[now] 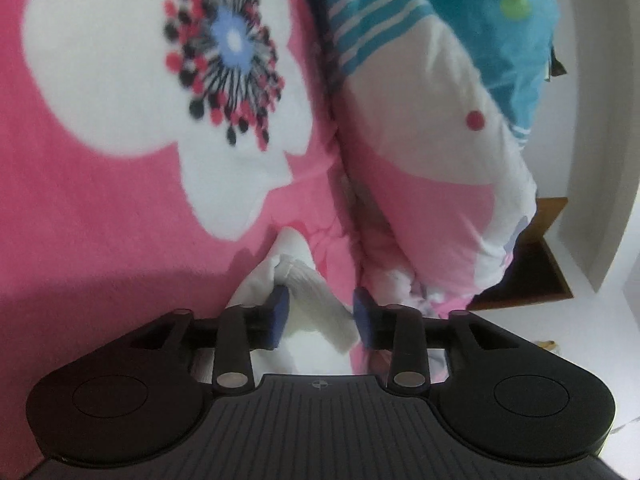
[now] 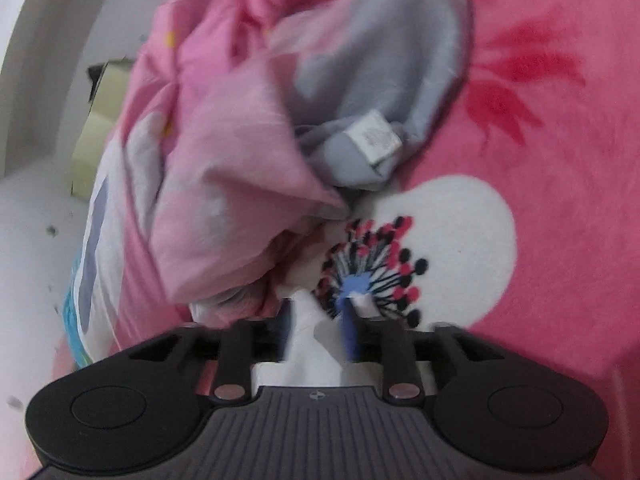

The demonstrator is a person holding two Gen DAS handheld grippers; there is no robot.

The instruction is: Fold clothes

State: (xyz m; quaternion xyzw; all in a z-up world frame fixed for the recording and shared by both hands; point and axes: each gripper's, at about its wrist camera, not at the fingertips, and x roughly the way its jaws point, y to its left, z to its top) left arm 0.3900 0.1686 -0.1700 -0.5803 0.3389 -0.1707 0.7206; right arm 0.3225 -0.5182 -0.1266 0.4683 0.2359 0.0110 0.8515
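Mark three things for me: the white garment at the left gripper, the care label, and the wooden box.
white garment (image 1: pixel 316 300), left wrist view, on the fabric between the blue pads.
care label (image 2: pixel 374 140), right wrist view, label's centre.
wooden box (image 1: pixel 532 272), left wrist view, dark inside.

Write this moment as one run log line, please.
left tool: open around white cloth | right tool: white cloth between fingers, grip unclear | surface: pink floral blanket

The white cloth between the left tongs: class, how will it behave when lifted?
The white cloth is bunched and creased between the left tongs, so probably floppy and draping. It looks thin, likely light. A shallow pinch on its edge may slip.
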